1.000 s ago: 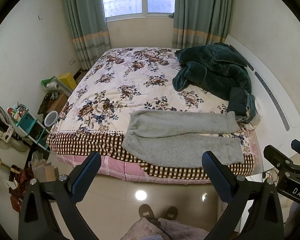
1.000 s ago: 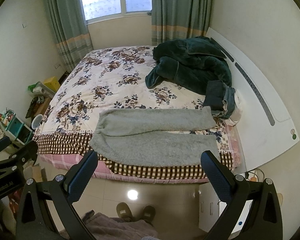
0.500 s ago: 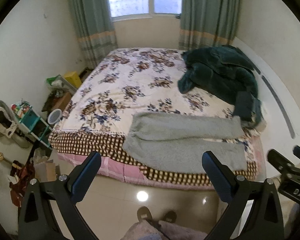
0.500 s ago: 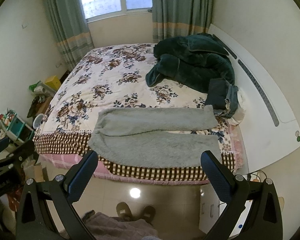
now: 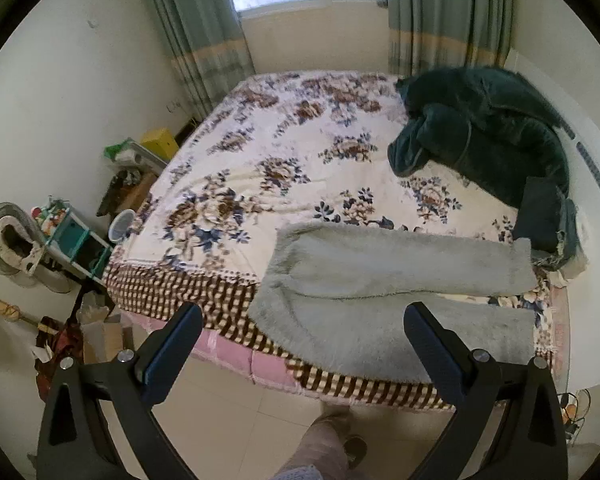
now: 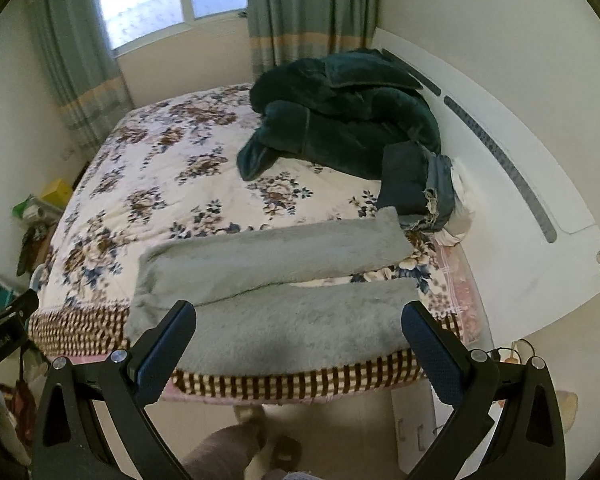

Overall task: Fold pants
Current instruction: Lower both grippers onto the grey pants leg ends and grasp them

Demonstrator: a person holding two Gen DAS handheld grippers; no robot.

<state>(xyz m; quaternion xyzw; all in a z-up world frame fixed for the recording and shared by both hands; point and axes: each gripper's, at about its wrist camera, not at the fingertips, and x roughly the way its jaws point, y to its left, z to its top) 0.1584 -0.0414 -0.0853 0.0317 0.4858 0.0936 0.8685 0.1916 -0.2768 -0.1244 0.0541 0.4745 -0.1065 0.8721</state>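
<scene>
One fuzzy grey fleece pants [image 5: 396, 280], two legs flat on floral-quilted bed [image 5: 284, 152]. One dark green blanket [image 5: 484, 132] at 2 o'clock. Left gripper [image 5: 300, 344], right gripper [image 6: 300, 344]: two, both wide open, empty.

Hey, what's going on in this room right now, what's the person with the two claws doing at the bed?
A person stands at the edge of the bed with a claw in each hand, facing a pair of fuzzy grey pants. The pants lie flat near that edge, both legs stretched toward the headboard, not yet folded. The left claw and right claw are both open and hold nothing; neither touches the pants. A dark green blanket is heaped further up the bed.
</scene>
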